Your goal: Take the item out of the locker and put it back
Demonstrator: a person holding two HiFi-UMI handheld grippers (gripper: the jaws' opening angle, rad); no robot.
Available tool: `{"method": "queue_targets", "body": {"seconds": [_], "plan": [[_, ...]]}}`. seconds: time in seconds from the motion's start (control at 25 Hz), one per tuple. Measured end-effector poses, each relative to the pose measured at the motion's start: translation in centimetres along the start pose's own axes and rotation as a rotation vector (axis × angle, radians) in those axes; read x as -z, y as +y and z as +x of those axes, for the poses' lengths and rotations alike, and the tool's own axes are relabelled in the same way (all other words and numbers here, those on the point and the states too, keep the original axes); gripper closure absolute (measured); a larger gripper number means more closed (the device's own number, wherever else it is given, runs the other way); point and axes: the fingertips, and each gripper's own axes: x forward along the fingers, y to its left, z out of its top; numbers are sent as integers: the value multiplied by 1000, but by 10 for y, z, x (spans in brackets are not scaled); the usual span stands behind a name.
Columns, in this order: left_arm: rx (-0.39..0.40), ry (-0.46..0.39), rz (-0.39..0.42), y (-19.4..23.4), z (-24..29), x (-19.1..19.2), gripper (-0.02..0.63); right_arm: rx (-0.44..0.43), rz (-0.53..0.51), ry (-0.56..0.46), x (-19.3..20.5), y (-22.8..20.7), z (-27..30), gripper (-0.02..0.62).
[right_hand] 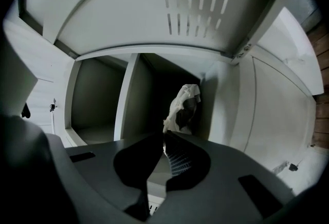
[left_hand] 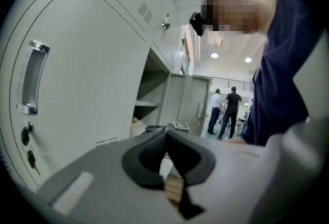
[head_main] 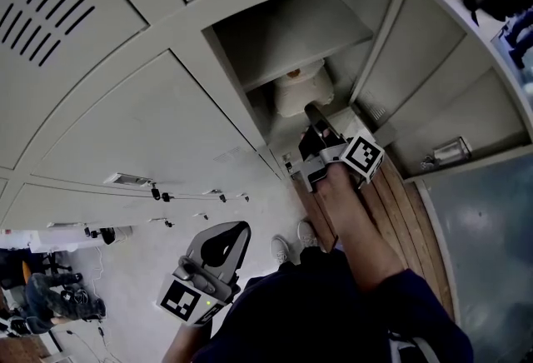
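Observation:
A white paper roll [head_main: 301, 87] with a tan core stands in the open locker [head_main: 250, 116], under its shelf [head_main: 291, 38]. My right gripper [head_main: 311, 110] reaches into the compartment, its tips at the roll's lower edge. In the right gripper view the roll [right_hand: 183, 105] shows as crumpled white paper rising straight from the tips of the right gripper [right_hand: 164, 134], whose jaws are shut on it. My left gripper [head_main: 240, 229] hangs low outside the locker, away from the roll. In the left gripper view the left gripper [left_hand: 167, 132] has its jaws together and holds nothing.
The locker's door [head_main: 433, 78] stands swung open to the right. Closed locker doors [head_main: 141, 128] fill the left, one with a handle [left_hand: 31, 84]. Wooden planks [head_main: 400, 203] lie below the door. Two people [left_hand: 226, 110] stand far off down the room.

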Motion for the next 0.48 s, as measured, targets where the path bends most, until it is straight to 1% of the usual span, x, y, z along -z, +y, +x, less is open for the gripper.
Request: {"method": "queue_targets", "body": {"seconds": [0.28, 0.48], "plan": [[24, 1, -3, -6, -3, 5, 601, 39, 49, -10, 12, -17, -27, 577], [27, 0, -7, -7, -5, 6, 601, 85, 86, -32, 9, -34, -33, 575]]}}
